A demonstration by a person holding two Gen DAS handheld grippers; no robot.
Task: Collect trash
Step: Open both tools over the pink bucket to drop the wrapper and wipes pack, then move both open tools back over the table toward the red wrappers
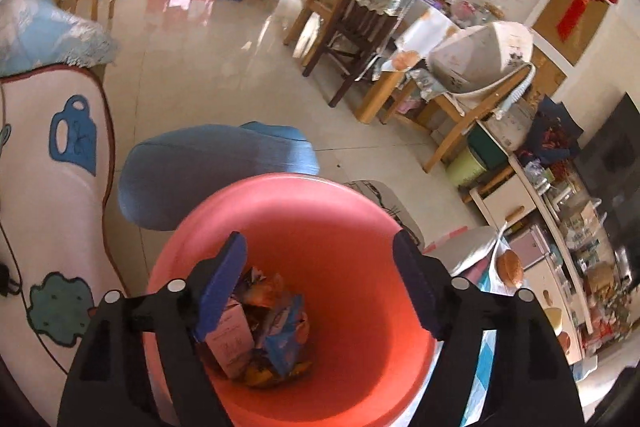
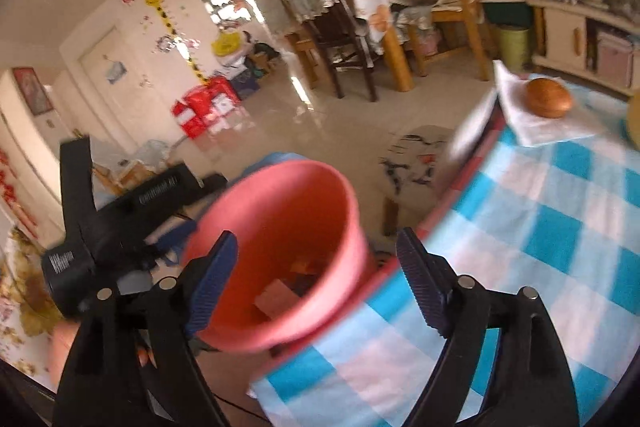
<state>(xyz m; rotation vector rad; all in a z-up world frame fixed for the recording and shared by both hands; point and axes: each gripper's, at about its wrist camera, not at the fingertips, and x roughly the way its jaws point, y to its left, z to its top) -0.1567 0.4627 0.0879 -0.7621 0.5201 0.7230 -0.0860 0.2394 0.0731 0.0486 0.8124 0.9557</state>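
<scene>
Pink plastic round bin point(image 1: 320, 307) directly below and ahead of the left gripper point(image 1: 320, 283), seen from above; blue-padded fingers point(image 1: 222, 287) spread wide over the bin's mouth, nothing between them. Inside, at the bottom toward the left finger: crumpled snack wrappers in blue and orange point(image 1: 280, 331) beside a small pale pink carton point(image 1: 230, 343), lying loose, not touched by the pads. From the right wrist view, same pink bin point(image 2: 280, 259) tilted and blurred, just beyond the right gripper point(image 2: 316, 279), also wide apart and empty, its left finger overlapping the bin's rim. Blue-and-white checked tablecloth point(image 2: 520, 267) under the right finger, bin just beside the table edge. Round brown bun point(image 2: 548, 97) on a white napkin point(image 2: 536, 123) farther along the cloth, well apart from both grippers.
</scene>
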